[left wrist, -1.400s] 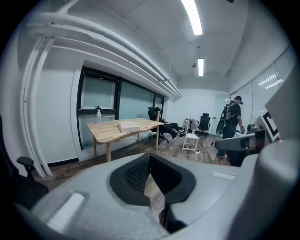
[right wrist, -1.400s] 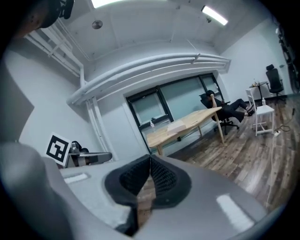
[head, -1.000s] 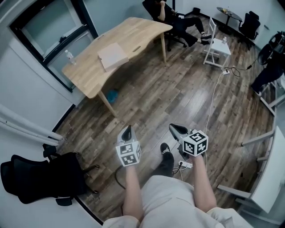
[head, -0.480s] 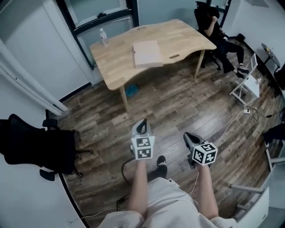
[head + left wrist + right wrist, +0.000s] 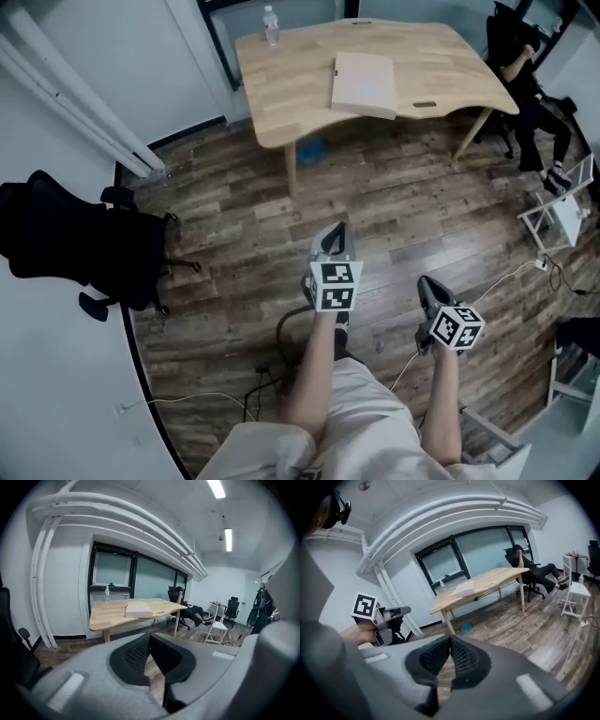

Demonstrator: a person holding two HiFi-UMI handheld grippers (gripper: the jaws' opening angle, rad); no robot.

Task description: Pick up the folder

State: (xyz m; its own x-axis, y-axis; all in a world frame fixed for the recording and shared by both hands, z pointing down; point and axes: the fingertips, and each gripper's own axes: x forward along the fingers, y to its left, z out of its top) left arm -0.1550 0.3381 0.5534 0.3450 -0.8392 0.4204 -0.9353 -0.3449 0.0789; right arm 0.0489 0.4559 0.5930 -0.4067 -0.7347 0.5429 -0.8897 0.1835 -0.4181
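Note:
The folder (image 5: 364, 82) is a pale, flat rectangle lying on a light wooden table (image 5: 281, 94) at the top of the head view. It also shows in the left gripper view as a folder (image 5: 138, 610) on the table (image 5: 108, 618), and as a far-off folder (image 5: 465, 589) in the right gripper view. My left gripper (image 5: 336, 234) is shut and empty, held over the wooden floor well short of the table. My right gripper (image 5: 427, 281) is also shut and empty, lower right of the left one. The left gripper (image 5: 405, 610) appears at the left of the right gripper view.
A clear bottle (image 5: 271, 21) stands at the table's far corner. A black office chair (image 5: 75, 244) sits by the left wall. A person in black (image 5: 525, 66) sits at the table's right end. A white stool (image 5: 562, 211) and floor cables (image 5: 506, 277) lie to the right.
The view has swung so the table now sits at top centre and closer. Both grippers have moved across the floor toward it, still shut.

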